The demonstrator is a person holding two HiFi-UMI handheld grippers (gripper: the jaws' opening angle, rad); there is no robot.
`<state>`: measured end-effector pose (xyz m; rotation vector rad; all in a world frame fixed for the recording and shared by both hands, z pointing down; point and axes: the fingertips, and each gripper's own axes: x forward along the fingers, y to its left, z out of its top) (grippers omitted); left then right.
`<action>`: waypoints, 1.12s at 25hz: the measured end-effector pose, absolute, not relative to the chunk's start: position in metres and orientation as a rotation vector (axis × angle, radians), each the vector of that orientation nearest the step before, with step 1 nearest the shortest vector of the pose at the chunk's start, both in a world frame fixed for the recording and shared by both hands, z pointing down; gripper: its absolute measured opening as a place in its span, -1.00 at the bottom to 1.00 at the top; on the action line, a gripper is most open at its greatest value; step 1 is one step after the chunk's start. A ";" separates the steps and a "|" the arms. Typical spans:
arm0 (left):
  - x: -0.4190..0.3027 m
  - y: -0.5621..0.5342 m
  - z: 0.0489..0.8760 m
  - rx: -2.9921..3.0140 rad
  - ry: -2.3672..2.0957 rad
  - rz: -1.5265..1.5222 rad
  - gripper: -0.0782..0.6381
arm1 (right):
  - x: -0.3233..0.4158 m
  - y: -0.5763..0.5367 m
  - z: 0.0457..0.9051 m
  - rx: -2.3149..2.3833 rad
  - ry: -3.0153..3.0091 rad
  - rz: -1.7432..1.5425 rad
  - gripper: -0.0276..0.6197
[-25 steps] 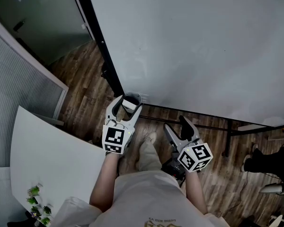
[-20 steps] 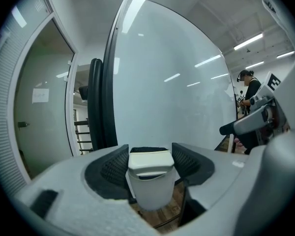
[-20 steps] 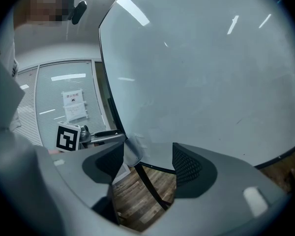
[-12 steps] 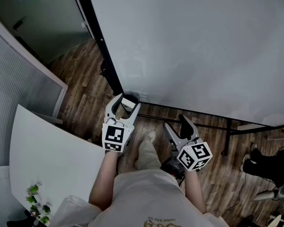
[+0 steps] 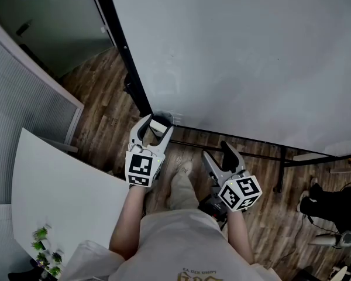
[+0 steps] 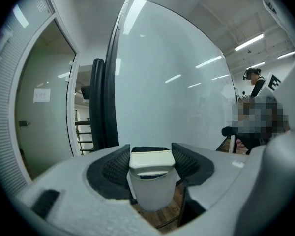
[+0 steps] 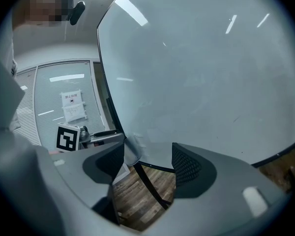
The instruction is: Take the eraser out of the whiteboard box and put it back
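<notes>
Left gripper view: fingers [image 6: 117, 165] clasp eraser [image 6: 152, 160].

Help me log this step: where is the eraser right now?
In the left gripper view the eraser sits centre frame between the left claw's pads, atop the whiteboard box, by the whiteboard's lower left corner.

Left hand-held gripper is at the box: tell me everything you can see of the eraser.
The eraser shows as a cream, smooth, plastic-looking block with a flat top and a bevelled front edge, and a dark band just beneath that edge. It stands upright between the pads of the left hand-held gripper, which press on its two sides. Its lower part goes down into the pale whiteboard box and is hidden there. It sits near the lower left corner of the whiteboard.
</notes>
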<state>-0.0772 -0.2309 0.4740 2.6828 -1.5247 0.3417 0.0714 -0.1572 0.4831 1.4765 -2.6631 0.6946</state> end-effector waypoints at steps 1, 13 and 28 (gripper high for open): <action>-0.077 -0.231 0.474 2.683 -1.523 0.341 -0.06 | 0.072 -0.157 0.484 1.479 -2.662 0.695 0.03; -0.077 -0.230 0.476 2.683 -1.515 0.352 -0.06 | 0.070 -0.159 0.484 1.463 -2.670 0.690 0.02; -0.075 -0.228 0.467 2.684 -1.524 0.335 -0.06 | 0.072 -0.157 0.479 1.443 -2.695 0.712 0.01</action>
